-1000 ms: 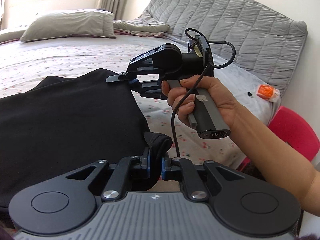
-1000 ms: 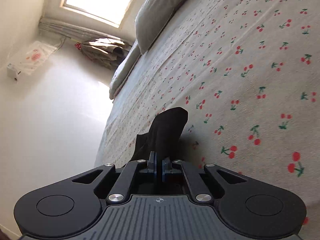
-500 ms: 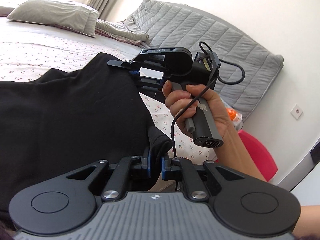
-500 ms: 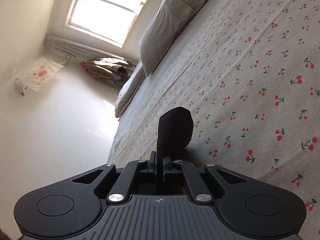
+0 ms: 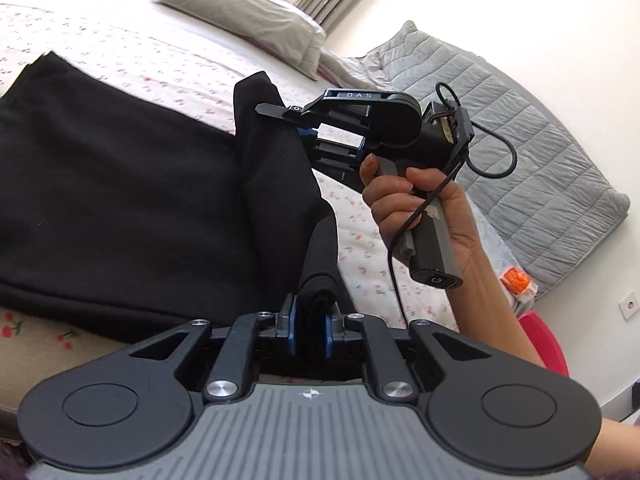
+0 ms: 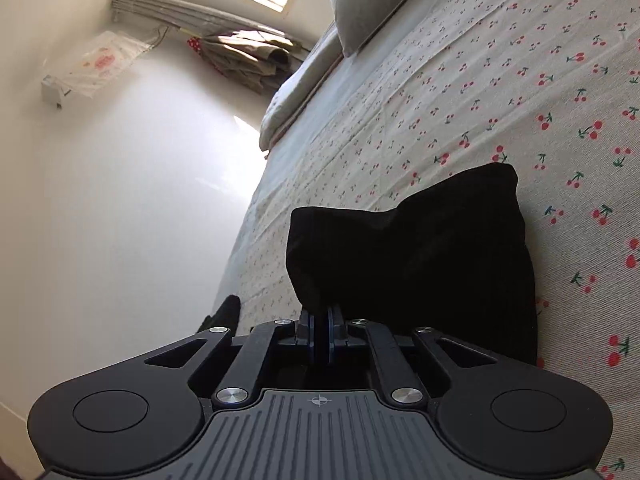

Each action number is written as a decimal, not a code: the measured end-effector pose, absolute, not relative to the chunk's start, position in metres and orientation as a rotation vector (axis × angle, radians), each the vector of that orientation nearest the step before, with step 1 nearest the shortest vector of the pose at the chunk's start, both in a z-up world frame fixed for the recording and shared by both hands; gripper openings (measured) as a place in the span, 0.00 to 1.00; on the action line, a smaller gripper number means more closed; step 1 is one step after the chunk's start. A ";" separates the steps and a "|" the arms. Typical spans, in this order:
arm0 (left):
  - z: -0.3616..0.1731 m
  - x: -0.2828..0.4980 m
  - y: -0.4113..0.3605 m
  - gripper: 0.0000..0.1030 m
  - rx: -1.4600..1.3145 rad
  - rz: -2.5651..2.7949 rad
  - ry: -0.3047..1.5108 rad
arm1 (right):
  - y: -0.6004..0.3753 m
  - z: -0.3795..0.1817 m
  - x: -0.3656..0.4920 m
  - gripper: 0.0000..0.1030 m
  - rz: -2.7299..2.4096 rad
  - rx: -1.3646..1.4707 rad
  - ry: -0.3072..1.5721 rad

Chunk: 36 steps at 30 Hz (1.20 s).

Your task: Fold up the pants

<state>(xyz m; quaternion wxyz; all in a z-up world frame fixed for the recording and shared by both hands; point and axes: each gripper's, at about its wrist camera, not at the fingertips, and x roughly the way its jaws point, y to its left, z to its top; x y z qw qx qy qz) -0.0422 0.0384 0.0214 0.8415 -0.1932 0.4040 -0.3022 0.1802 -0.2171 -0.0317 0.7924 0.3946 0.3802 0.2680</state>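
Observation:
Black pants (image 5: 120,184) lie spread on the cherry-print bed sheet (image 5: 152,60). My left gripper (image 5: 310,320) is shut on a rolled edge of the pants at their near right corner. My right gripper (image 5: 304,134), seen in the left wrist view, is shut on the far right corner and holds it lifted above the bed. In the right wrist view my right gripper (image 6: 320,334) pinches a raised fold of the pants (image 6: 420,256) over the sheet (image 6: 520,80).
A grey pillow (image 5: 240,12) lies at the head of the bed. A grey quilted blanket (image 5: 520,140) is heaped at the right side. An orange packet (image 5: 518,282) and a red stool (image 5: 544,344) are by the bed's right edge. A white wall (image 6: 120,200) runs beside the bed.
Both grippers have lifted the right edge of the pants and carried it leftward over the rest of the fabric. More black cloth now stands up in front of the right gripper.

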 end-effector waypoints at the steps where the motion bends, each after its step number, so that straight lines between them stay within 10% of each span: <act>1: 0.020 -0.040 0.042 0.21 -0.401 -0.622 0.870 | -0.210 -0.036 0.183 0.10 0.567 0.837 0.834; 8: 0.032 -0.031 0.060 0.70 -0.362 -0.620 0.825 | -0.199 -0.047 0.185 0.32 0.593 0.844 0.875; 10: 0.037 -0.024 0.058 0.72 -0.334 -0.621 0.799 | -0.208 -0.034 0.175 0.63 0.617 0.843 0.832; 15: 0.028 0.023 0.052 0.73 -0.354 -0.613 0.838 | -0.227 -0.015 0.153 0.69 0.590 0.774 0.758; 24: 0.004 0.093 0.029 0.46 -0.422 -0.520 0.857 | -0.245 -0.031 0.133 0.69 0.533 0.754 0.822; 27: 0.001 0.097 0.024 0.09 -0.416 -0.494 0.874 | -0.250 -0.031 0.126 0.68 0.531 0.723 0.819; 36: 0.035 0.081 0.050 0.05 -0.236 -0.407 0.835 | -0.240 -0.022 0.114 0.68 0.534 0.584 0.798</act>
